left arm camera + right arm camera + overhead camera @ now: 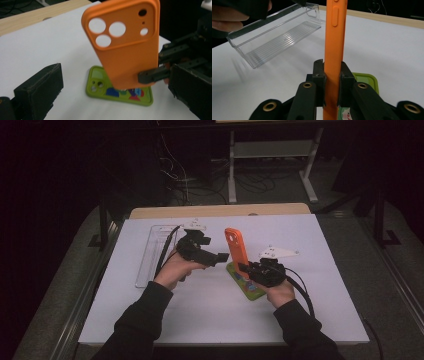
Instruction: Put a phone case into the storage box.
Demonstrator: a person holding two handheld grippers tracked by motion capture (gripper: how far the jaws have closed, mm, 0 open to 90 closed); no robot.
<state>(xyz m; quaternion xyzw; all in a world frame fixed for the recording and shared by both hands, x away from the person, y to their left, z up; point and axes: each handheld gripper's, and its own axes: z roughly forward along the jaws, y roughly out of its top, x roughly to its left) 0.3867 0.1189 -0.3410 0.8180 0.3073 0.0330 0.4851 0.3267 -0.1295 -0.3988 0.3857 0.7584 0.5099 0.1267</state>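
Orange phone case (235, 251) stands lifted mid-frame, clamped in the right gripper (246, 268); left gripper (220, 258) gapes empty beside it. Clear tray (150, 254), left, awaits.

The high view is looking forward and down from above the person's side of the white table (210, 320), taking in its whole top from some way off; the left gripper view is riding low over the table, facing the back of the orange phone case (125, 47) at close range; the right gripper view is sitting closer still, sighting along that case's edge (334, 50); all three are sharing the case and the green phone case (245, 285) beneath it.
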